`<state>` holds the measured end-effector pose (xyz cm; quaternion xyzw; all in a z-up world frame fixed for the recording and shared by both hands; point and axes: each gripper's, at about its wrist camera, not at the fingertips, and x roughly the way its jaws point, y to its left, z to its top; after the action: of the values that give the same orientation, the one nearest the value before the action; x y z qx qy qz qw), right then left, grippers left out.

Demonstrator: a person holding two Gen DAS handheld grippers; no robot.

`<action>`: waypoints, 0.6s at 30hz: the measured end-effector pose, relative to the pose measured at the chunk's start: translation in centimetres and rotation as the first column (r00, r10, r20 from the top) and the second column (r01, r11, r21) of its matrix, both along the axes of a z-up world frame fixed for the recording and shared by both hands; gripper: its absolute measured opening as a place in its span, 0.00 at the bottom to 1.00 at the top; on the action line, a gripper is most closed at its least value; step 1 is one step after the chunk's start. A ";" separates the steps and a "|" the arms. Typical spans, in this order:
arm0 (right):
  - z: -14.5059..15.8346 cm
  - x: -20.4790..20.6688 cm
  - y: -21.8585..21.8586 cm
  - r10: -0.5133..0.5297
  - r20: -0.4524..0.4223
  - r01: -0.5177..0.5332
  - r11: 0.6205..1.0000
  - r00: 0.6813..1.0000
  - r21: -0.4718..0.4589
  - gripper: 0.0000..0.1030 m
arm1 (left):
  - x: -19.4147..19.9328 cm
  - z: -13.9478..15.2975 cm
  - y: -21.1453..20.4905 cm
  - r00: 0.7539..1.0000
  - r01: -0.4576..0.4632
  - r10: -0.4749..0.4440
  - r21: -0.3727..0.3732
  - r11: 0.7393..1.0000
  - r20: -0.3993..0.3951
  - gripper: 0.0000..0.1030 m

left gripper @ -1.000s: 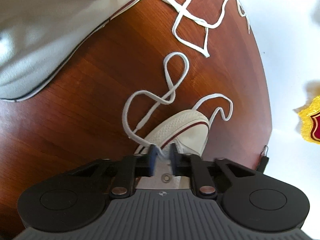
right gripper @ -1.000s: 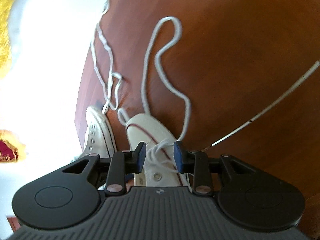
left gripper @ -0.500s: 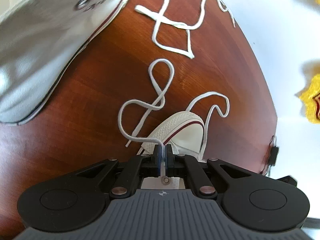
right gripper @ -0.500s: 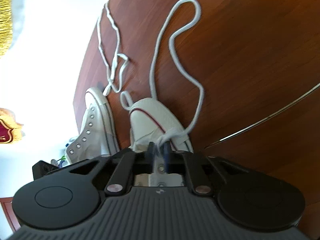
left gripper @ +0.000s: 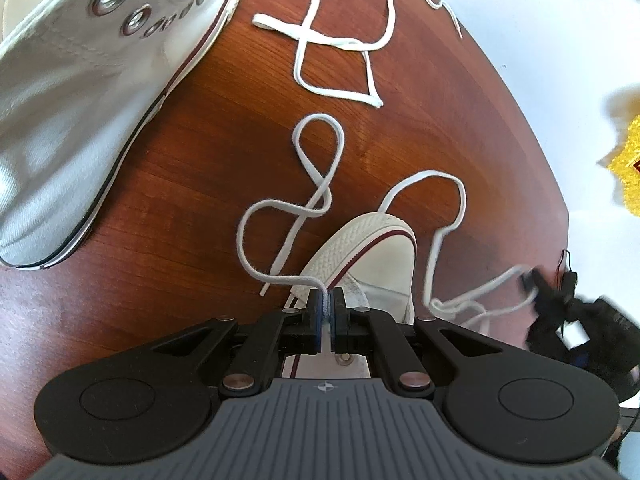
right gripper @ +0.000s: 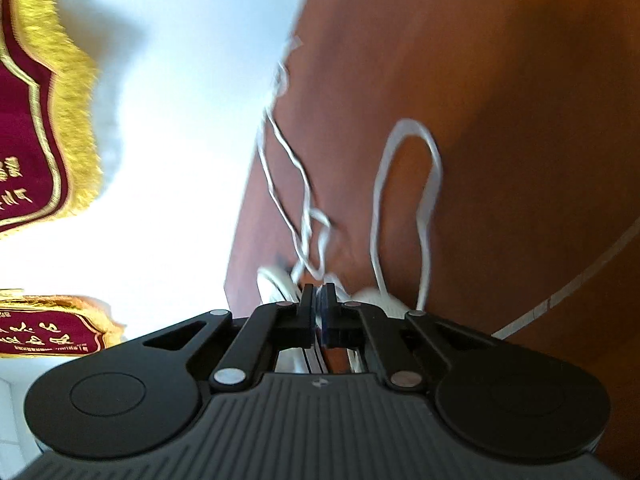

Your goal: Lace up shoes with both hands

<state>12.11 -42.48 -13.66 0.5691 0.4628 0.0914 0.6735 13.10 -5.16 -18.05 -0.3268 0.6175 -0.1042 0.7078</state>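
A white canvas shoe (left gripper: 372,248) points its toe away from me on the brown wooden table (left gripper: 180,180). My left gripper (left gripper: 326,304) is shut on the shoe's white lace (left gripper: 280,276), which loops away over the wood. At the right edge of the left wrist view my right gripper (left gripper: 534,280) is blurred and holds the other lace end (left gripper: 480,292) stretched off the shoe. In its own view the right gripper (right gripper: 319,300) has its jaws closing the last bit onto that lace, pinched between the pads. Only the shoe's toe (right gripper: 372,296) shows beyond the fingers.
A second white high-top (left gripper: 80,80) lies on its side at the upper left. A separate loose lace (left gripper: 336,44) lies in crossed loops at the table's far edge. A red banner with gold fringe (right gripper: 36,120) hangs beyond the table, against white.
The right jaws closed on the lace, then the gripper rose and pulled away, blurring its view. The left jaws narrowed onto their lace and the wrist rolled, bringing the second shoe into view.
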 end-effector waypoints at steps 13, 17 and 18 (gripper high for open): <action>3.6 3.4 -2.7 0.000 0.046 0.018 0.925 0.999 -0.380 0.24 | -0.1 0.3 -0.5 0.999 0.038 -0.039 0.033 0.999 0.033 0.03; 3.6 3.8 -1.6 0.094 0.007 -0.080 0.873 0.996 -0.481 0.36 | -0.1 0.4 -0.7 0.998 0.045 -0.047 0.041 0.998 0.042 0.03; 3.4 3.7 -1.1 0.122 -0.004 -0.108 0.867 0.993 -0.486 0.36 | -0.1 0.4 -0.7 0.998 0.048 -0.050 0.044 0.998 0.045 0.03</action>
<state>15.84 -43.60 -10.27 0.3523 0.4948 0.0202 0.7942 13.02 -5.87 -17.65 -0.2940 0.6108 -0.1158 0.7260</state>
